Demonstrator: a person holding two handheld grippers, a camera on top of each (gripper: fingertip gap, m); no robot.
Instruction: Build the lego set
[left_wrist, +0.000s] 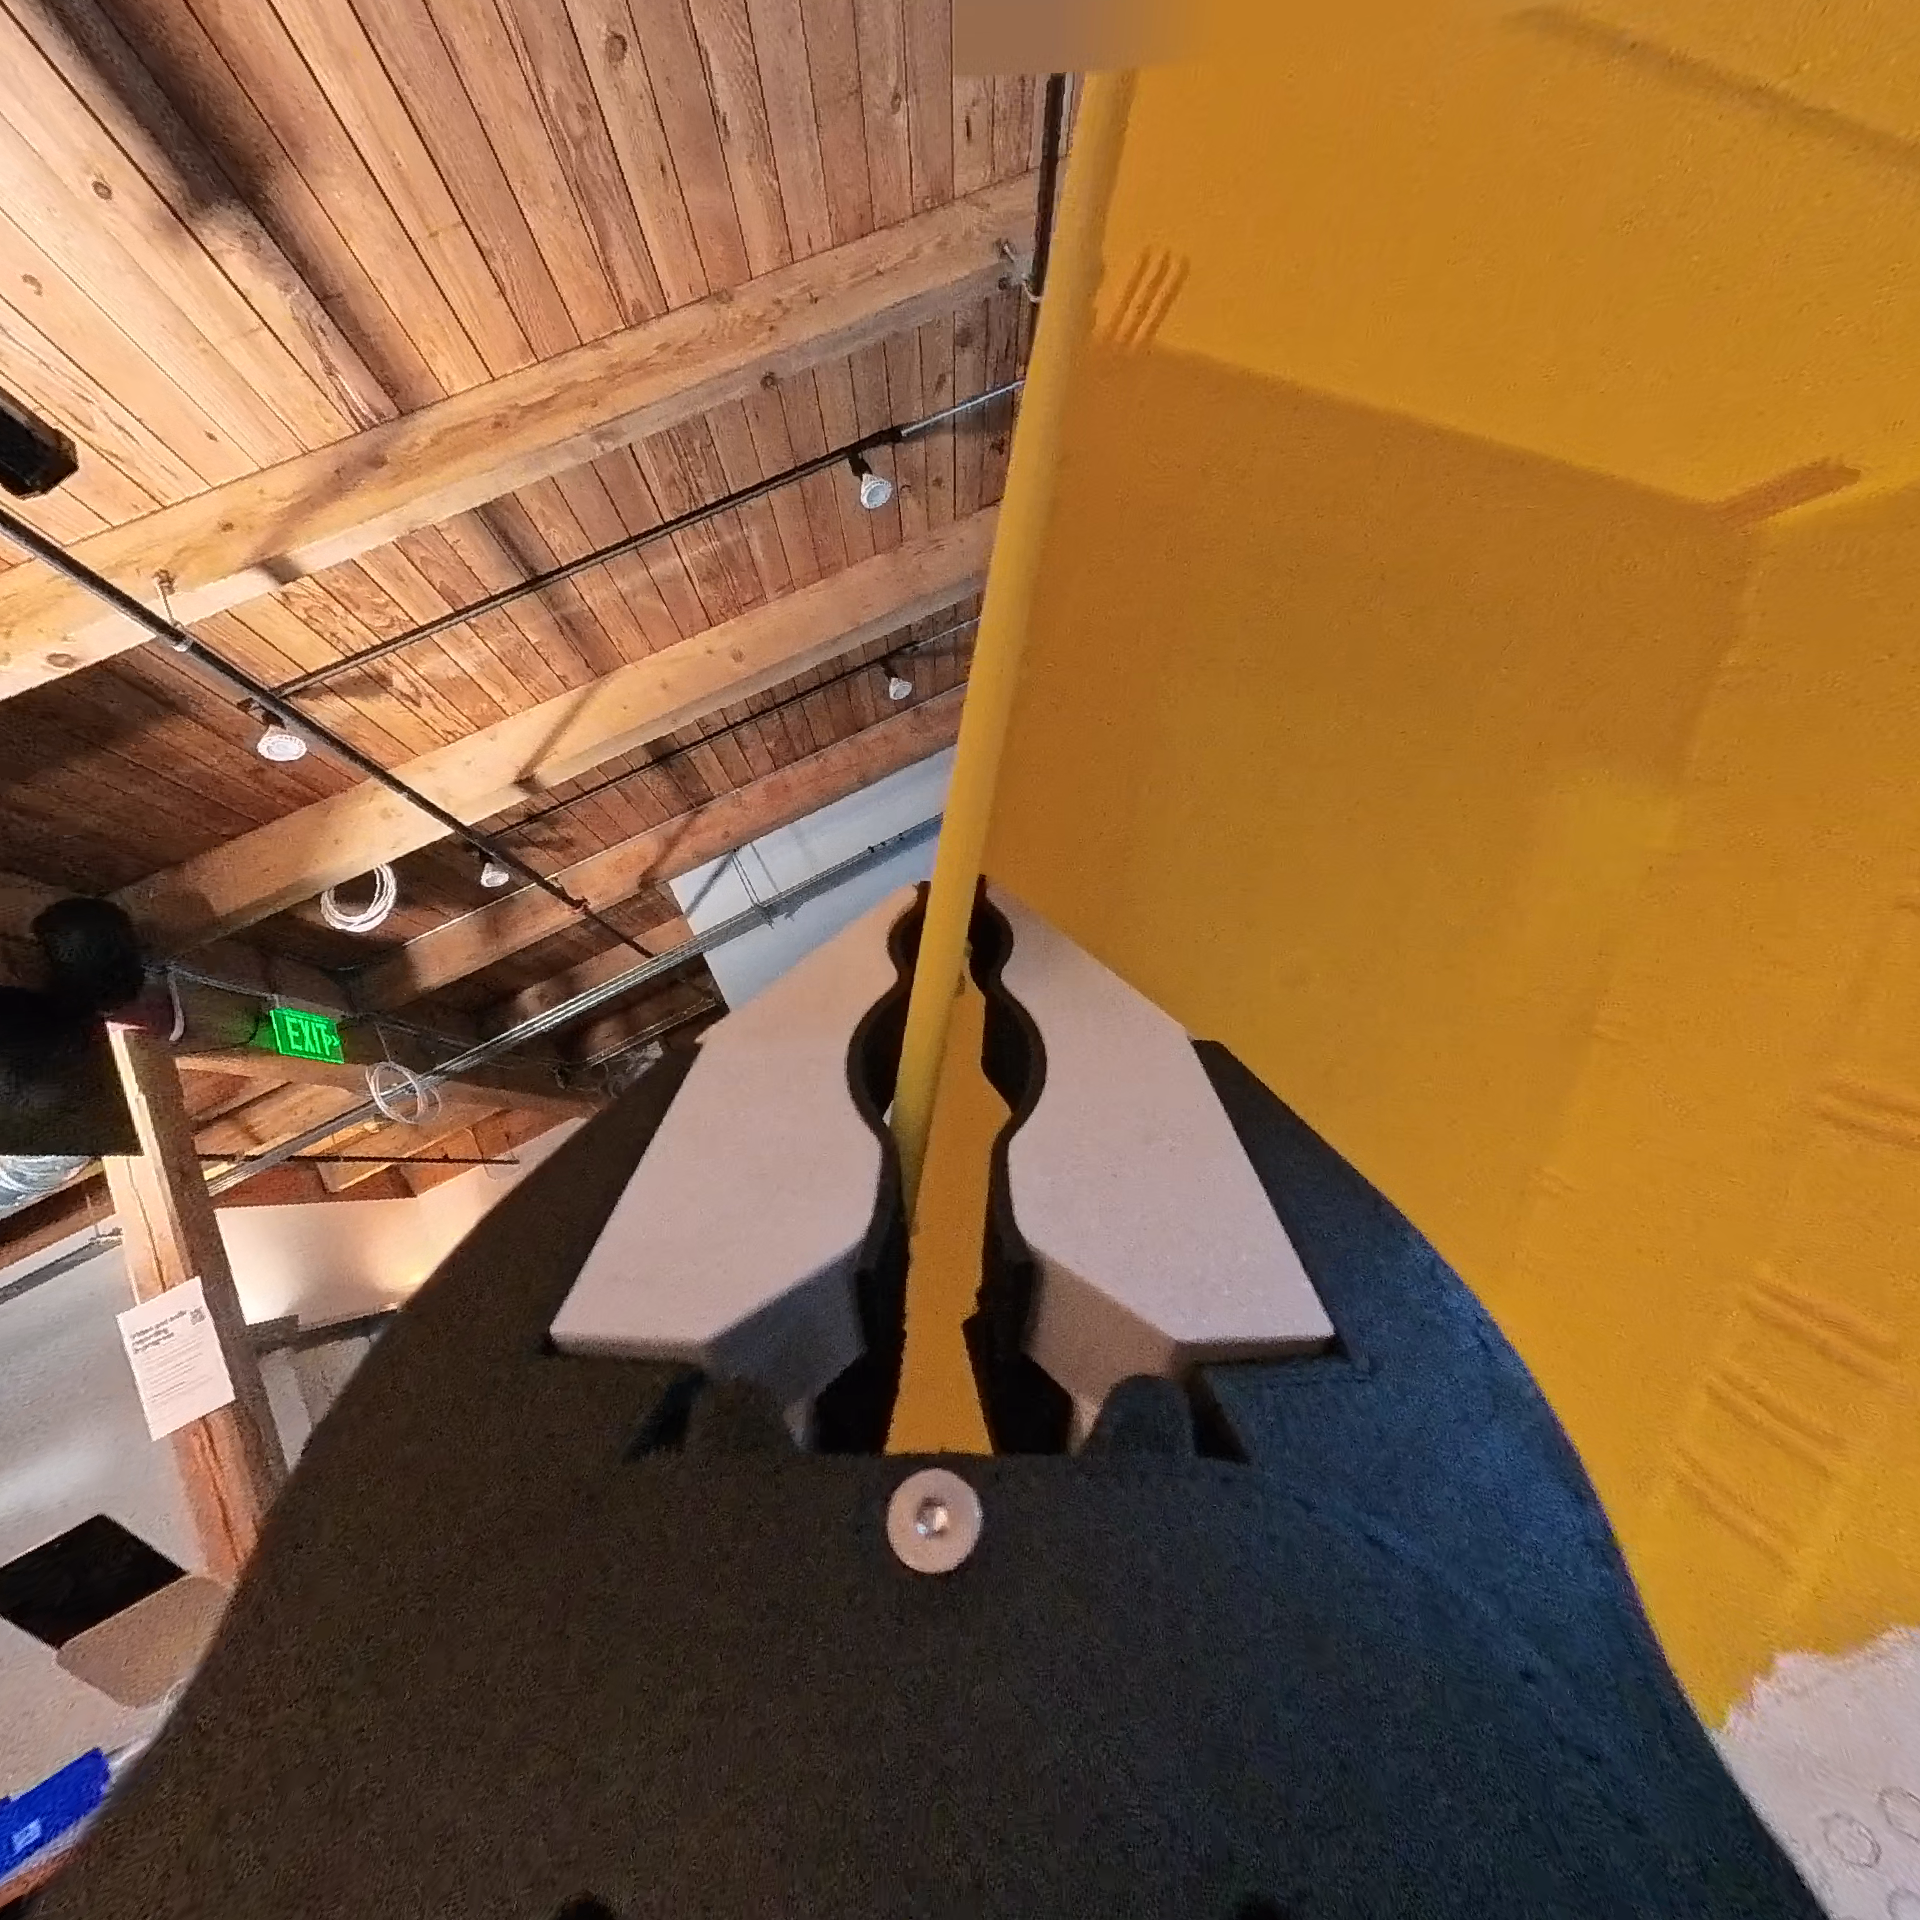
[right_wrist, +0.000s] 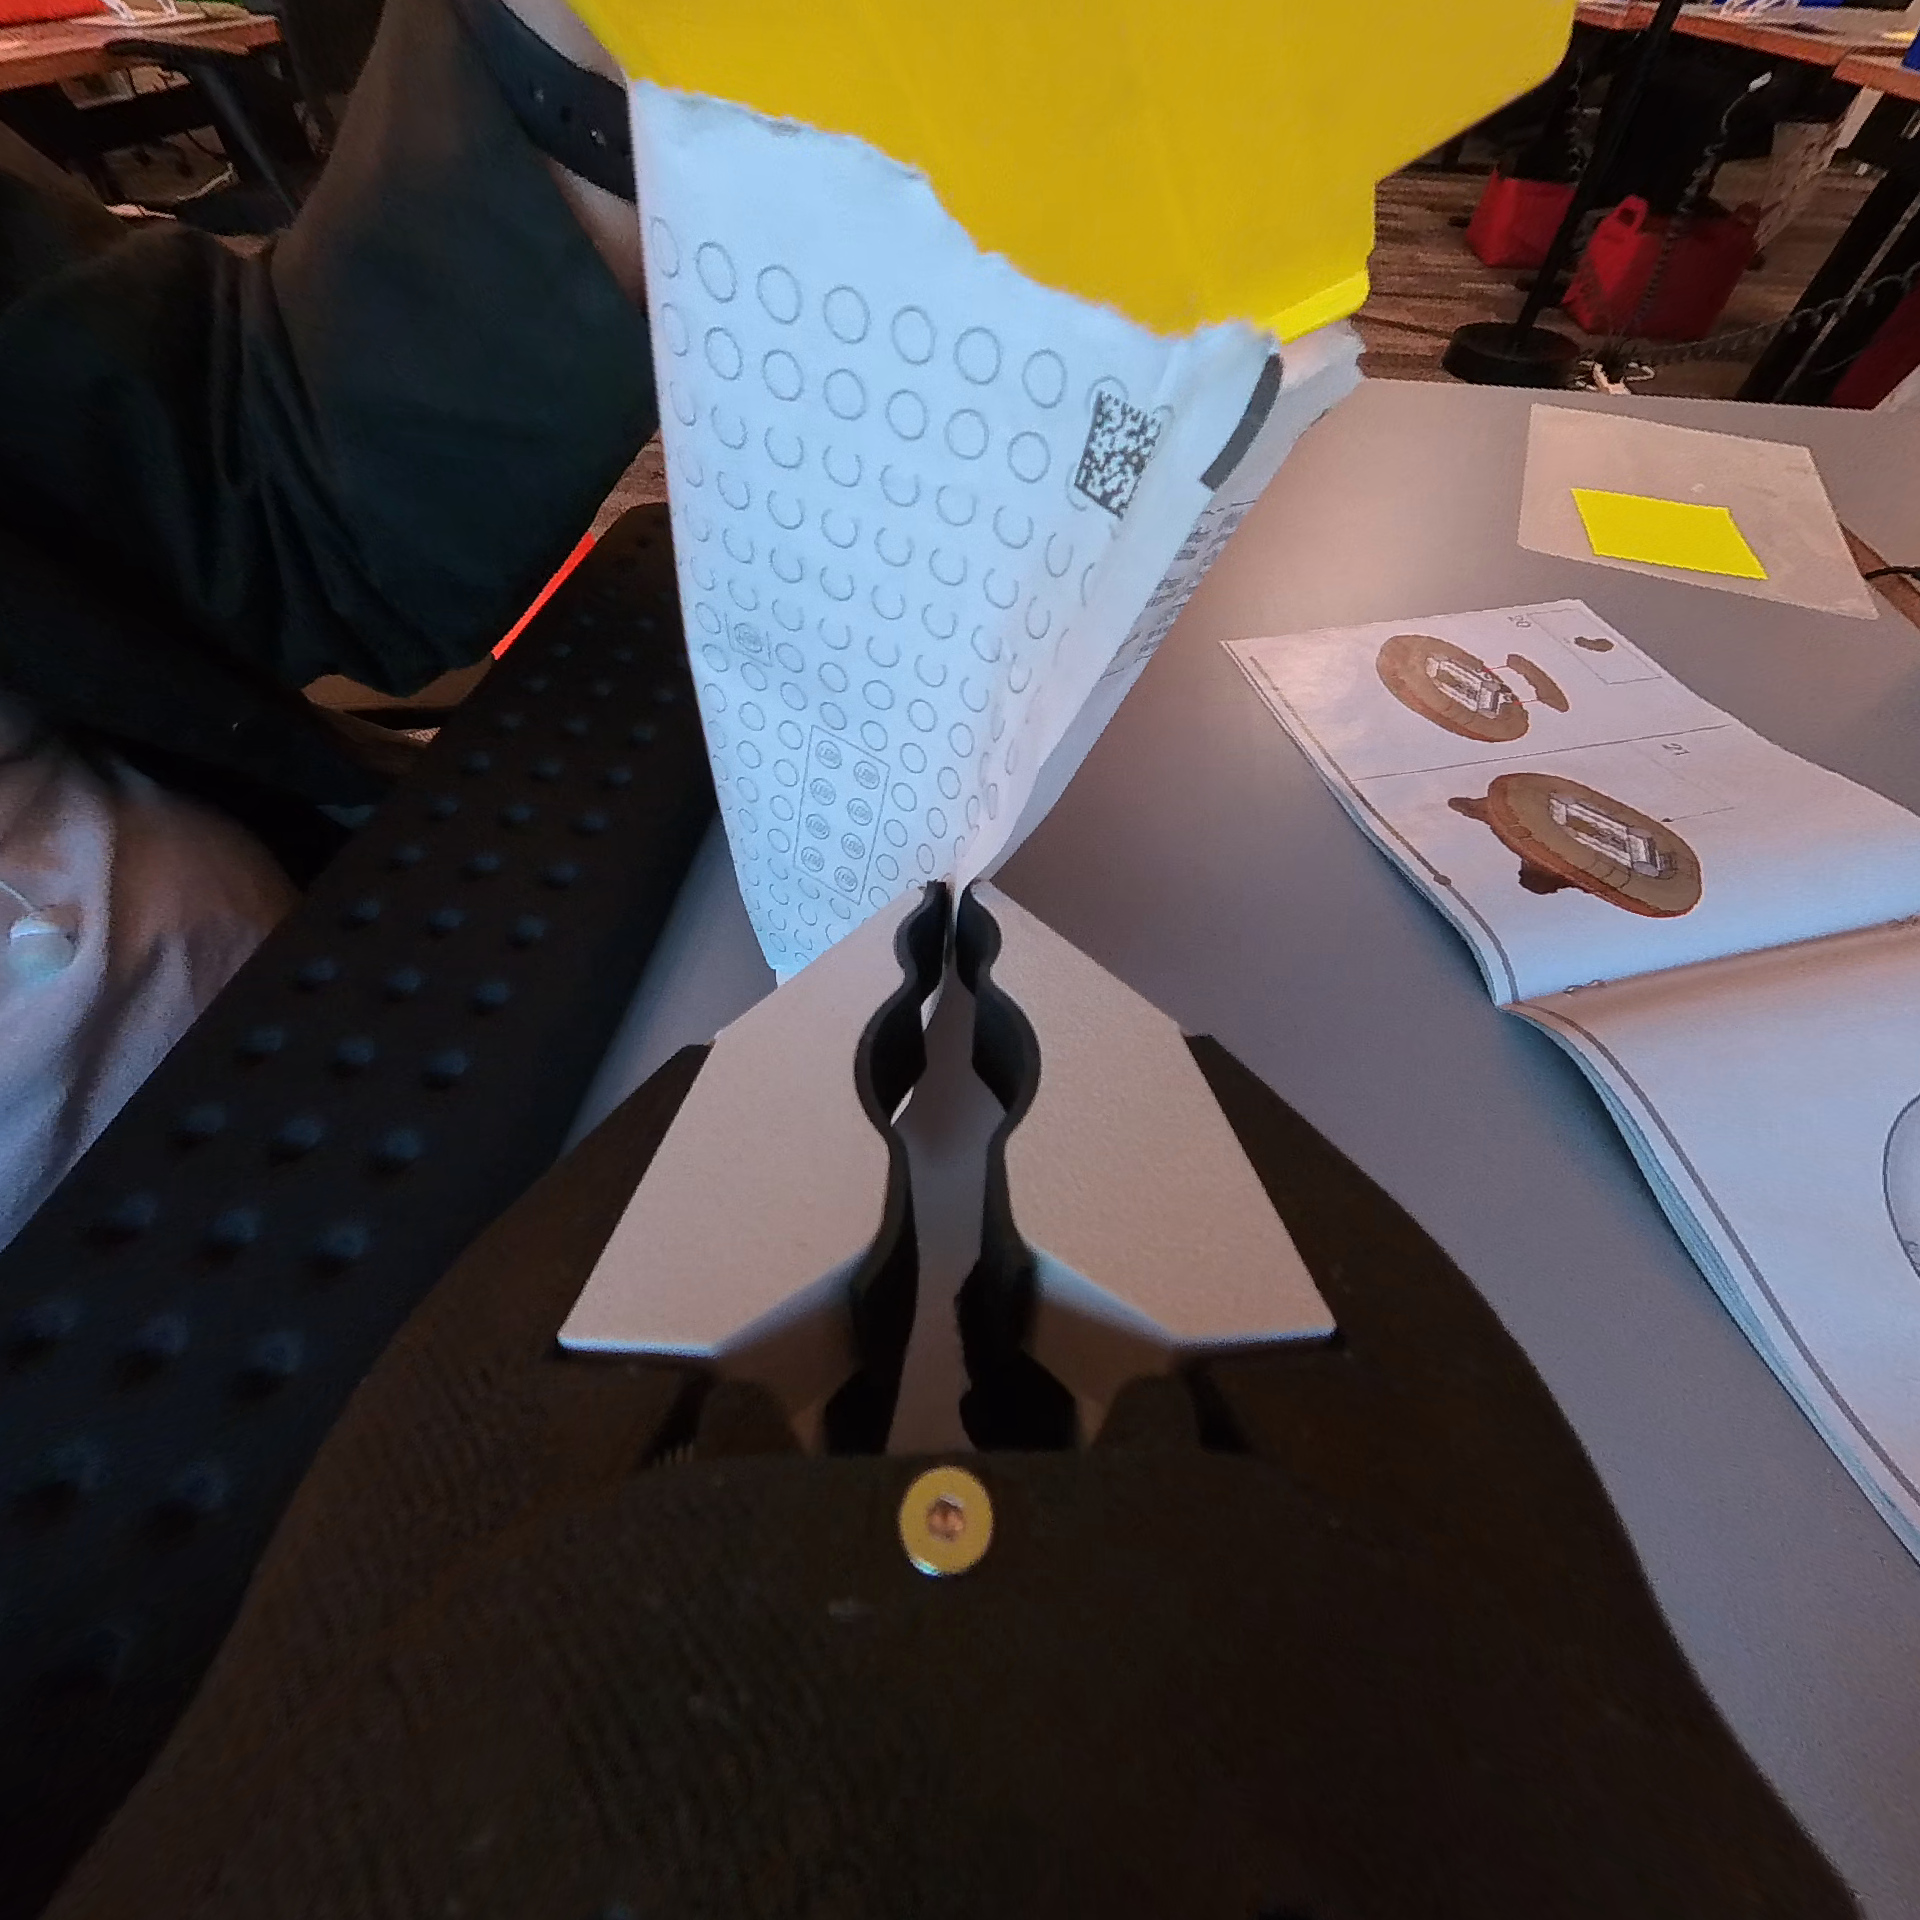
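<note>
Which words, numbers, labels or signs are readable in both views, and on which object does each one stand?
I do not quote writing; these things bear it:
Green lit sign under the wooden ceiling: legible.
White sheet on the wooden post: too small.
Paper bag: square code, blurred small print on its side.
Open booklet on the table: small numbers.
Blue object, lower left: blurred.

Open booklet (right_wrist: 1621, 831) blocks table (right_wrist: 1299, 935) right; bare strip beside bag (right_wrist: 883, 571).

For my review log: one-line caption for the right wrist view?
Right hand-held gripper pinches a white-and-yellow paper bag beside the open instruction booklet.
</note>
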